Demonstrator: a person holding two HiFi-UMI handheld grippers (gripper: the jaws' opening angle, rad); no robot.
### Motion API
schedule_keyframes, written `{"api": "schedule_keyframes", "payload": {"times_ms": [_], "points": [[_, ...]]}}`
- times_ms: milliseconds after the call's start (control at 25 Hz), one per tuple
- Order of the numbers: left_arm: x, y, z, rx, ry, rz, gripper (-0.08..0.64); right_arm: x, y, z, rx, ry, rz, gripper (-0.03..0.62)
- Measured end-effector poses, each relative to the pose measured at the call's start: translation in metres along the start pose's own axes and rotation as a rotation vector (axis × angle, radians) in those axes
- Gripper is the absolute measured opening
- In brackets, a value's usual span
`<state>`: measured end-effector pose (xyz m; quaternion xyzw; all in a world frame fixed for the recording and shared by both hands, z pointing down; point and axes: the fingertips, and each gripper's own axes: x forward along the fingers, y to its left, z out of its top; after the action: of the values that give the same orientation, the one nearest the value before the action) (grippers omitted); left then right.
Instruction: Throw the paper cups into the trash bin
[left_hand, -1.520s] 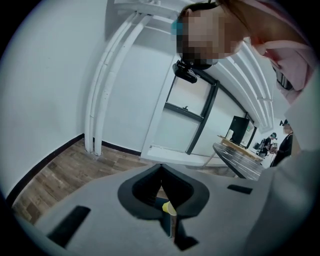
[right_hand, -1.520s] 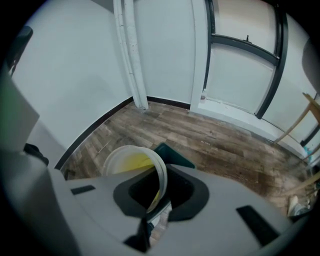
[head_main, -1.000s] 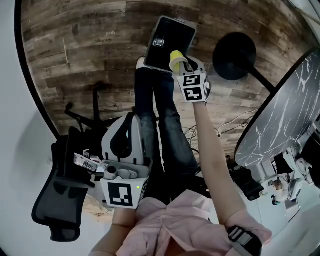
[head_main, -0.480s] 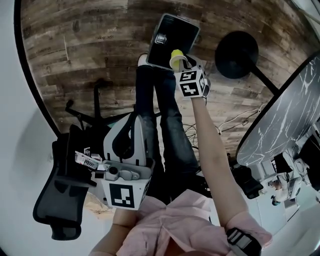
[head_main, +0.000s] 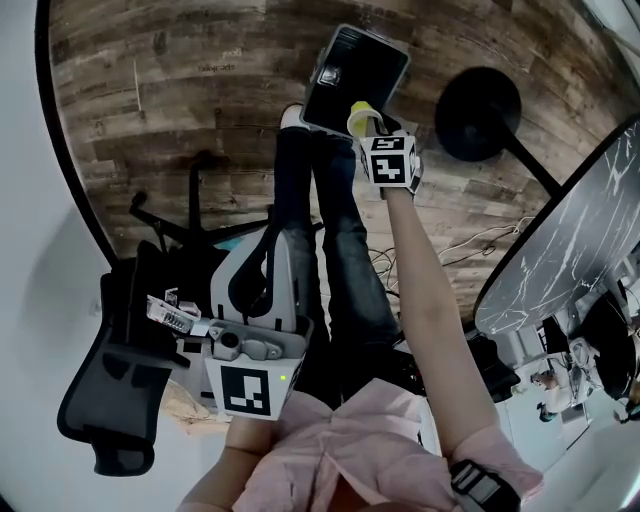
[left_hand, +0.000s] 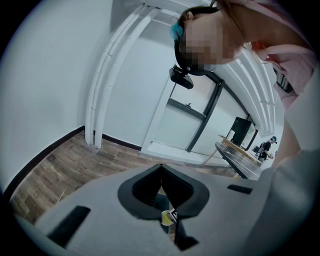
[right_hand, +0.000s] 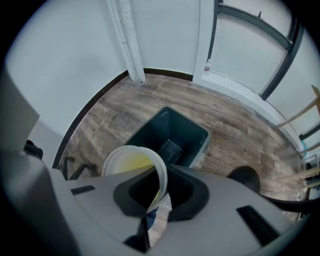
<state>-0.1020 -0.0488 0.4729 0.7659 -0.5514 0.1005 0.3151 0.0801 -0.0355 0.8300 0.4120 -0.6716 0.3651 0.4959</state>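
Over plank floor (head_main: 180, 120), white paper cup (right_hand: 131, 161), yellow inside, in right tongs (right_hand: 155, 207).

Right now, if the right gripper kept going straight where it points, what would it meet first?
Likely the open trash bin below; the paper cup in the right gripper would enter first. Depth unclear.
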Motion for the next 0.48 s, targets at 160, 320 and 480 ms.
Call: {"api": "schedule_keyframes", "payload": {"times_ms": [160,320,480], "points": [[-0.0026,0.0045,-0.0026,-0.01,-0.001,0.017,0.015,-0.0018,0.0024,-0.0043,-0.019,0.008,0.004,0.043],[-0.0036,0.0026,-0.0015,-0.017,-0.01,0.015,0.015,-0.0056,0.001,-0.0056,-0.017,0.009,0.002,0.043],[-0.0024,0.0033,0.0009,-0.007,-0.013,0.014,0.014,-0.0067,-0.0034,-0.0008,-0.007,0.0,-0.002,0.043]]}}
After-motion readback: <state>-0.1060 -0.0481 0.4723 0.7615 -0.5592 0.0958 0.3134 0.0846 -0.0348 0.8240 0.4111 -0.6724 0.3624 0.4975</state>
